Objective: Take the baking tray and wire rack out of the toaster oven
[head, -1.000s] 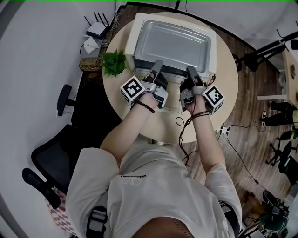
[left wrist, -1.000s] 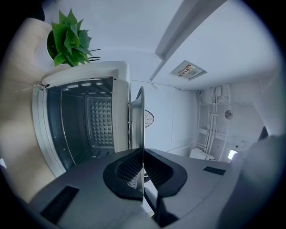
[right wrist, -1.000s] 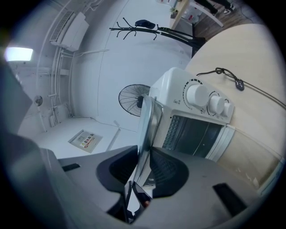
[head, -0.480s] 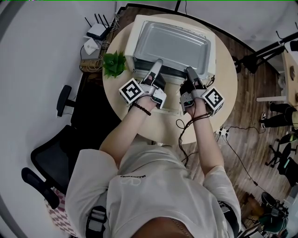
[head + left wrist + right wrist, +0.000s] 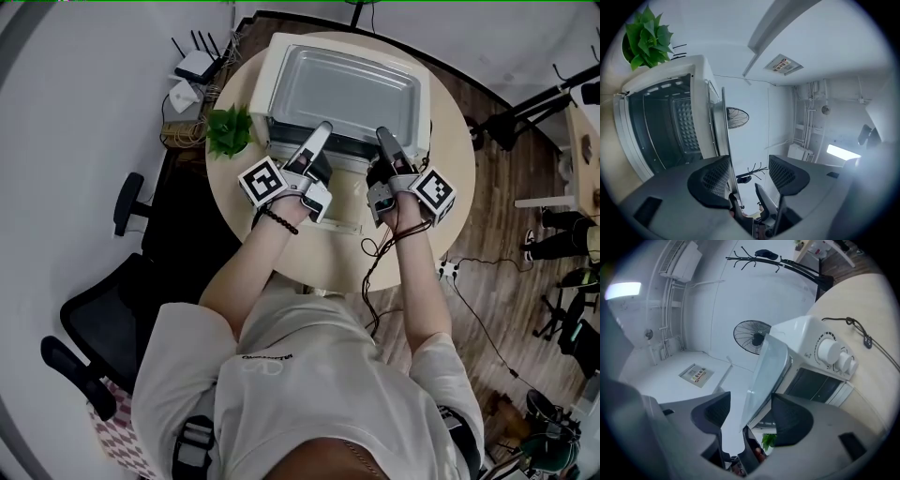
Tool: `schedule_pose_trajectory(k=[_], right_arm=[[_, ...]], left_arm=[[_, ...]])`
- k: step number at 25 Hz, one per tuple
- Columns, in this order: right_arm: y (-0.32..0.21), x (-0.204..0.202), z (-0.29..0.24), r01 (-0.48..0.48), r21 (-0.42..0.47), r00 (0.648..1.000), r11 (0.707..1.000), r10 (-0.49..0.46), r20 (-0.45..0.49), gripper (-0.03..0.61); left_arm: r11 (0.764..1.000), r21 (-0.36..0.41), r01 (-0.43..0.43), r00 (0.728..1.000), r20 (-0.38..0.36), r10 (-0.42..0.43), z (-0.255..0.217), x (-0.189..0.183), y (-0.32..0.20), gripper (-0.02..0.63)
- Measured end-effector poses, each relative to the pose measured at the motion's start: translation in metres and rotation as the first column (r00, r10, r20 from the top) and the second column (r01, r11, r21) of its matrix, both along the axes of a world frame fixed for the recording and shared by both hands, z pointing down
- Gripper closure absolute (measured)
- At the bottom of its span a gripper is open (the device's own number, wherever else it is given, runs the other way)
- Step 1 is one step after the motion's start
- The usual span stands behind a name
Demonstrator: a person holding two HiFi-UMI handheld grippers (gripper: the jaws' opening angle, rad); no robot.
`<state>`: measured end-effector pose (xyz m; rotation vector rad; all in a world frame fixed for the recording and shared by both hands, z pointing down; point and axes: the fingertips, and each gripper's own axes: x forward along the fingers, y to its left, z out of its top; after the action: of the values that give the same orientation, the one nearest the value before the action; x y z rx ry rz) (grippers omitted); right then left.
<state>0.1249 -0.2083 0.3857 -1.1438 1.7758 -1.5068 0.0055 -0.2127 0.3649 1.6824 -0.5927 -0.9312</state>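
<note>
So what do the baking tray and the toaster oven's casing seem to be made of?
The baking tray looks metal, aluminium or steel: dull silver, soft sheen. The toaster oven casing is smooth white: painted metal or plastic, unclear which.

Round pale-wood table (image 5: 448, 141), seen from above; its top is flat and plain. A white box-shaped toaster oven (image 5: 265, 94) stands directly on the far half of the top, with its door open toward the near edge and its two white knobs on the right-hand face. A green leafy potted plant (image 5: 230, 128) sits at the table's left rim, just beside the oven's left wall. A thin black cable (image 5: 857, 329) lies on the bare top beside the knob side.
</note>
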Motion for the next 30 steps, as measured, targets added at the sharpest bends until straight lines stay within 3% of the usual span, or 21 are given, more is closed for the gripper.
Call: schedule_pose_trajectory(k=[13,18,23,27,30], right_arm=[[0.042,0.008,-0.017,0.016,0.09,0.999,0.996,-0.014,-0.03,0.305],[0.049,0.016,-0.011,0.013,0.093,0.998,0.996,-0.008,-0.058,0.305],[0.039,0.014,-0.011,0.059,0.053,0.992,0.997,-0.052,-0.114,0.305],[0.038,0.01,-0.012,0.081,0.031,0.992,0.996,-0.078,-0.098,0.305],[0.047,0.003,-0.017,0.093,0.068,0.992,0.993,-0.086,-0.096,0.305]], left_arm=[[1.0,-0.017,-0.015,1.0,0.006,0.015,0.0,-0.001,0.024,0.351],[1.0,-0.02,0.008,1.0,0.018,-0.008,0.011,-0.011,0.033,0.351],[1.0,-0.008,-0.03,1.0,-0.003,0.03,0.007,-0.006,0.043,0.351],[0.999,-0.015,-0.046,0.999,-0.008,0.046,0.008,-0.005,0.049,0.351],[0.999,-0.024,-0.049,0.999,-0.011,0.049,0.011,-0.006,0.049,0.351]])
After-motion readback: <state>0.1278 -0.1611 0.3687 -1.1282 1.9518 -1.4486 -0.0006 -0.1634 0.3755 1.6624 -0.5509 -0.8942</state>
